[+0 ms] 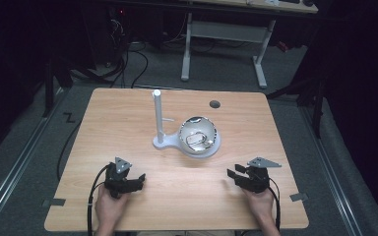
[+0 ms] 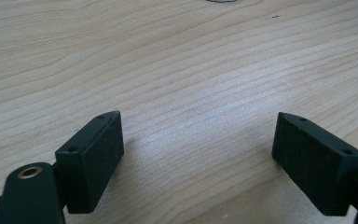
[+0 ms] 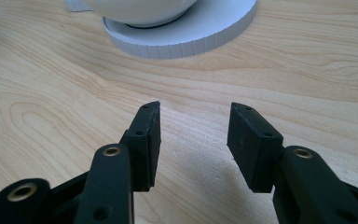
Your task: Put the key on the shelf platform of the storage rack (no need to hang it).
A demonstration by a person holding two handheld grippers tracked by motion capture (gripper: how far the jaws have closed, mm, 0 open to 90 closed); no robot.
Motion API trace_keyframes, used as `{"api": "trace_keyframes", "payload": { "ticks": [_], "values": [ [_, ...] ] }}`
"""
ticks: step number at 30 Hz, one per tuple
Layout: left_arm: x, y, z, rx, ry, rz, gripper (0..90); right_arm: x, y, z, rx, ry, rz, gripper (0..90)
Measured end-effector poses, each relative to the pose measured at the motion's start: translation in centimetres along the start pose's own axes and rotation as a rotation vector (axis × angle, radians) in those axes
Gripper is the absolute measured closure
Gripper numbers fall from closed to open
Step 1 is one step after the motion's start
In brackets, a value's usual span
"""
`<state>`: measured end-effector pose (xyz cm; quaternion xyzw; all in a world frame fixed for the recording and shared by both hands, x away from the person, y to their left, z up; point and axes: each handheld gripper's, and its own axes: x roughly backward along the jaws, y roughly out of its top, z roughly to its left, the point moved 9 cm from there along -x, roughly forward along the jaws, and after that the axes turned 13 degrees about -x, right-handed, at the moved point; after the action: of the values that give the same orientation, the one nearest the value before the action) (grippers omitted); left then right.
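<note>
A shiny round bowl (image 1: 199, 135) rests on a white disc base (image 1: 215, 146) at the table's middle, with a white upright post (image 1: 157, 114) rising at its left. The same bowl (image 3: 140, 9) and white base (image 3: 191, 32) lie ahead of the right jaws in the right gripper view. My left gripper (image 1: 139, 179) rests near the front left of the table, open, with bare wood between its jaws (image 2: 198, 135). My right gripper (image 1: 231, 176) sits at the front right, open and holding nothing (image 3: 193, 123). A hand holds each gripper from below.
The wooden table (image 1: 128, 128) has a small dark round cap (image 1: 214, 103) near its far edge. Beyond it stands a white-legged desk (image 1: 226, 44) on grey floor with cables. Metal rails (image 1: 15, 167) run along both sides of the table.
</note>
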<state>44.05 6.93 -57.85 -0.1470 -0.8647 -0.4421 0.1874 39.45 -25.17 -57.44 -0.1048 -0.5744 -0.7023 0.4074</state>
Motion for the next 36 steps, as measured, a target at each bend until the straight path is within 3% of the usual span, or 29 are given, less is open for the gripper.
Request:
{"api": "trace_keyframes", "payload": {
  "ticks": [10, 24, 29, 32, 36],
  "values": [
    [0.0, 0.0, 0.0, 0.001, 0.0, 0.0, 16.8, -0.8, -0.3, -0.3, 0.043, -0.056, 0.018, 54.1],
    [0.0, 0.0, 0.0, -0.001, -0.001, 0.0, 16.8, -1.6, -0.6, -0.6, 0.055, -0.098, 0.032, 52.4],
    [0.0, 0.0, 0.0, -0.008, -0.004, 0.0, 16.8, -1.9, -0.6, -0.6, 0.075, -0.118, 0.044, 49.6],
    [0.0, 0.0, 0.0, -0.007, -0.004, 0.0, 16.8, -2.0, -0.6, -0.5, 0.114, -0.143, 0.043, 48.3],
    [0.0, 0.0, 0.0, -0.002, -0.001, 0.002, 16.8, -2.0, -0.6, -0.5, 0.114, -0.145, 0.044, 47.4]
  ]
}}
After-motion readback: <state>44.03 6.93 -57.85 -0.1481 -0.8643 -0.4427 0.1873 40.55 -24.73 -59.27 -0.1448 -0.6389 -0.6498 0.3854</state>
